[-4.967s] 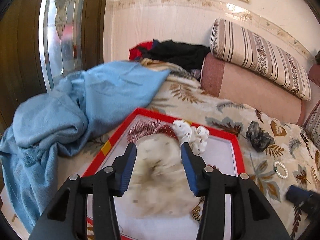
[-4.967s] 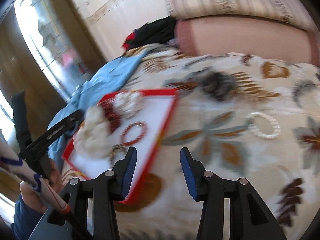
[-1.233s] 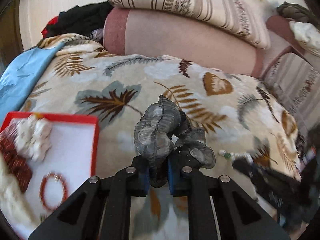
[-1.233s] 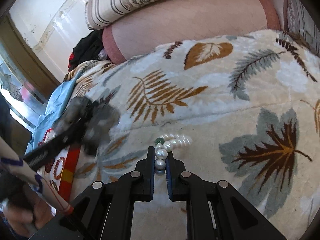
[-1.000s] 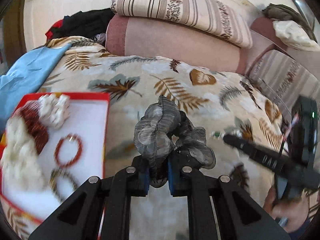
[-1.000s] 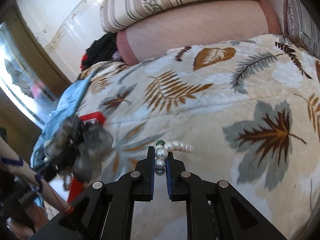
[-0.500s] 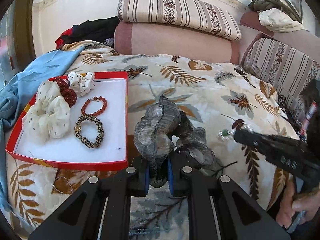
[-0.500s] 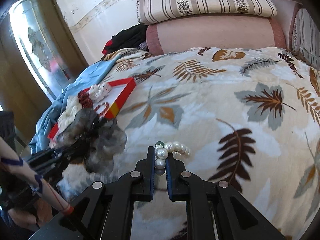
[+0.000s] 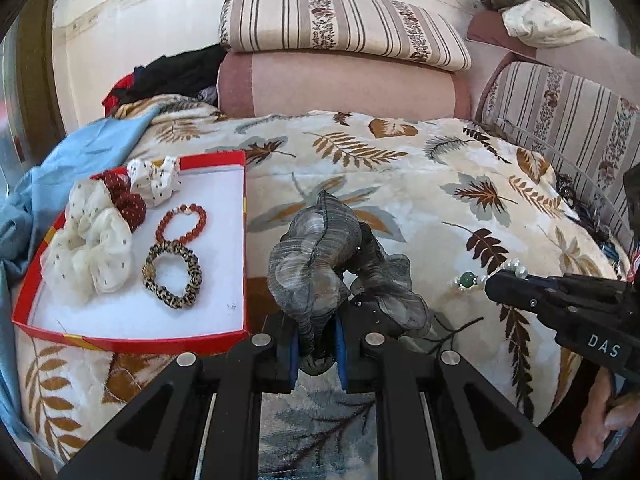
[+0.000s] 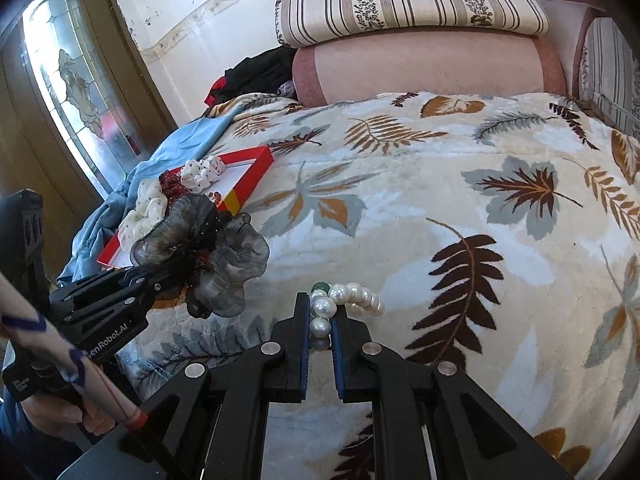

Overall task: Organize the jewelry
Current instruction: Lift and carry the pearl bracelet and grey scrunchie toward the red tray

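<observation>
Scrunchie [image 9: 320, 256], grey and ruffled, pinched between the pads of the left gripper [image 9: 318, 346], held clear of the leaf-print blanket [image 9: 400, 184] just right of the red tray [image 9: 132, 342]. Pearl bracelet [image 10: 344, 298] with one green bead clamped in the right gripper [image 10: 320, 330], jaws pressed nearly together on two or three pearls, rest of the loop hanging free beyond the tips. Already lying in the tray: cream dotted scrunchie [image 9: 92, 248], dark red scrunchie [image 9: 126, 200], small white dotted scrunchie [image 9: 154, 176], red bead bracelet [image 9: 182, 222], leopard-print bracelet [image 9: 172, 274].

Likely troubles from here: smooth round pearls slipping out of so narrow a pinch during the carry; loose loop snagging on the tray rim; bulky grey ruffles landing on the small bracelets and burying them; both grippers crowding the same open white patch and knocking together; a push on the rim tipping the light tray on the soft bedding.
</observation>
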`<state>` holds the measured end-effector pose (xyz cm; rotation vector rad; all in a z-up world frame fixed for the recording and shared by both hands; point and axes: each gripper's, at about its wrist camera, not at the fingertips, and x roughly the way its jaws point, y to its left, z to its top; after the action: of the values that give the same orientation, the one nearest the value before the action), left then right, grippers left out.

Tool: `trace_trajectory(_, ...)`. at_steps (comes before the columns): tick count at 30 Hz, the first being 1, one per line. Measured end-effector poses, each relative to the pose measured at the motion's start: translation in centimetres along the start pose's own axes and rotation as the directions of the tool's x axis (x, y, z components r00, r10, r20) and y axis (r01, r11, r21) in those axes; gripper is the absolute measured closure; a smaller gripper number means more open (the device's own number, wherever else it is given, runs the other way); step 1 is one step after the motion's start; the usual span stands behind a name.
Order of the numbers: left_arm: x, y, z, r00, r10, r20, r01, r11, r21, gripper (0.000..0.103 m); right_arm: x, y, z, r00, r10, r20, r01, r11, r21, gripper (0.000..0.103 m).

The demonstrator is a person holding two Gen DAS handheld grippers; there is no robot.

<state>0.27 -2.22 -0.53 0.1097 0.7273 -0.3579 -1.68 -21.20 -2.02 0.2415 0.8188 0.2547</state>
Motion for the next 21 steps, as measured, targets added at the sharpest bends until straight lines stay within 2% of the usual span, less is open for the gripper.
trace_trajectory(21, 0.3, -0.8, 0.0, 0.999, 0.046, 0.015, -0.046, 0.998, 0.030, 0.089, -1.1, 0.8, 0.3, 1.000, -0.018, 0.013, 0.019, 1.000, -0.012, 0.092)
